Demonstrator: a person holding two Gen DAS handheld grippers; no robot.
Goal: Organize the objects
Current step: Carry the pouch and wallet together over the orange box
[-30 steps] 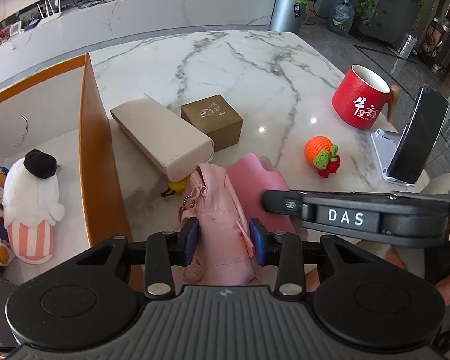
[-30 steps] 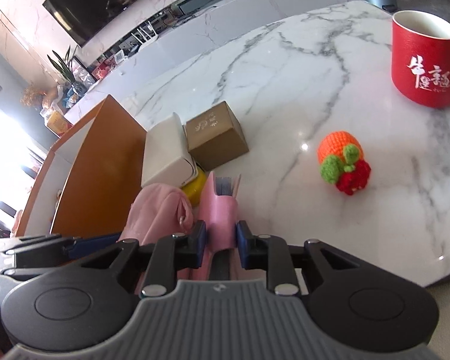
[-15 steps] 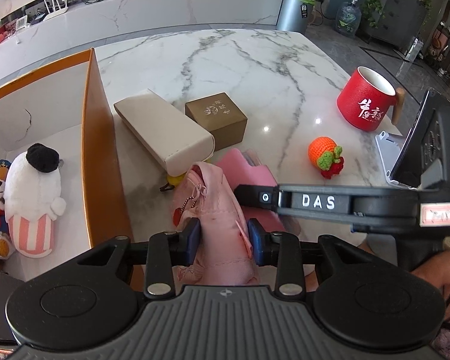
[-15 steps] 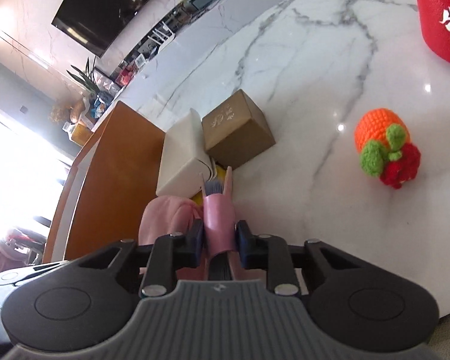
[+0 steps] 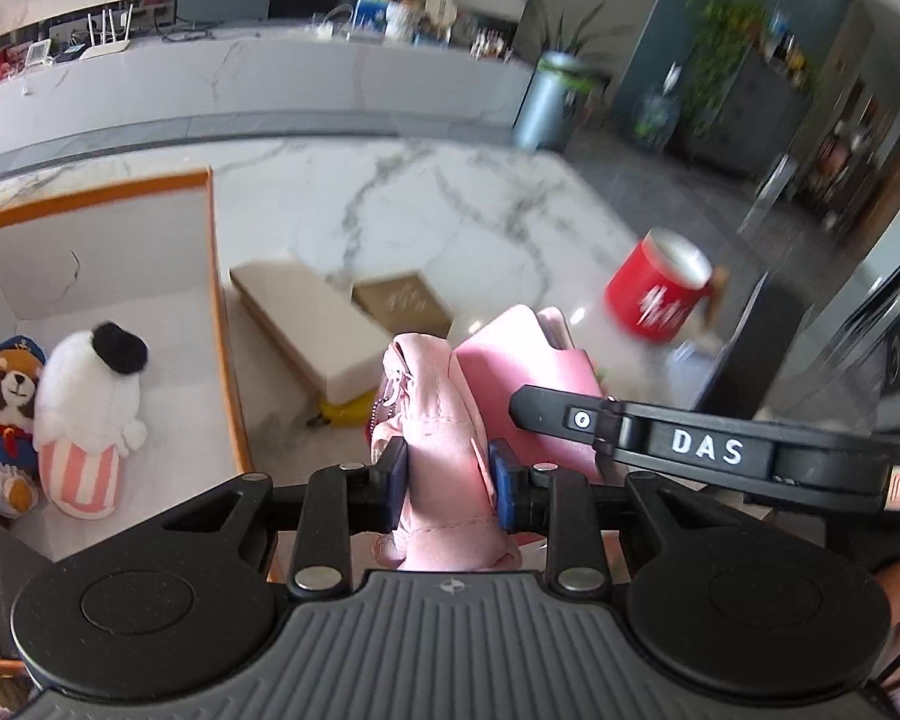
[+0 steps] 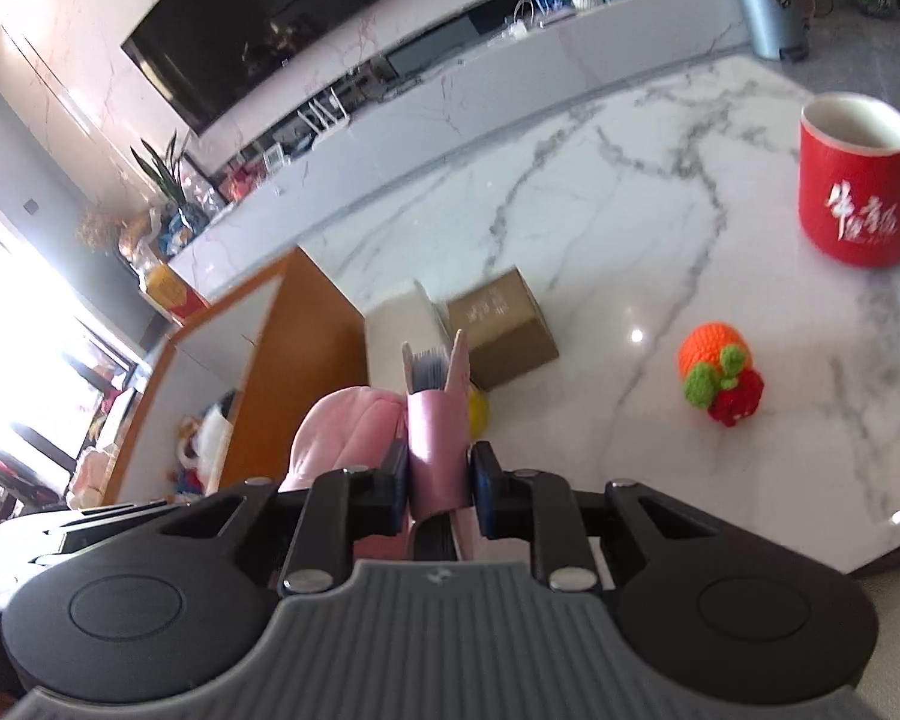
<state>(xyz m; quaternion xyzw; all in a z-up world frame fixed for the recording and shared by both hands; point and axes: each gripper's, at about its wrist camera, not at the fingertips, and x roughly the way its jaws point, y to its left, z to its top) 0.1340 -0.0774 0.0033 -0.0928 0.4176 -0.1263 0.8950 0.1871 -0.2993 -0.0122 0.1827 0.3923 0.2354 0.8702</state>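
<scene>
While its jaws have just been closing, the left tool [image 5: 447, 483] pinches a pink cloth pouch [image 5: 435, 414] at lower centre; the right tool [image 6: 437, 483] clamps a pink card holder [image 6: 438, 420] just beside it. Beyond, on the marble counter [image 6: 600, 228], sit a brown box [image 6: 501, 327], crocheted fruit [image 6: 720, 375] and, upper right, a red mug [image 6: 852, 198].

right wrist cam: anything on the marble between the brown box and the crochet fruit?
Nothing. In the right wrist view the marble between the brown box and the crochet fruit is bare, with only a light glint on it.
</scene>
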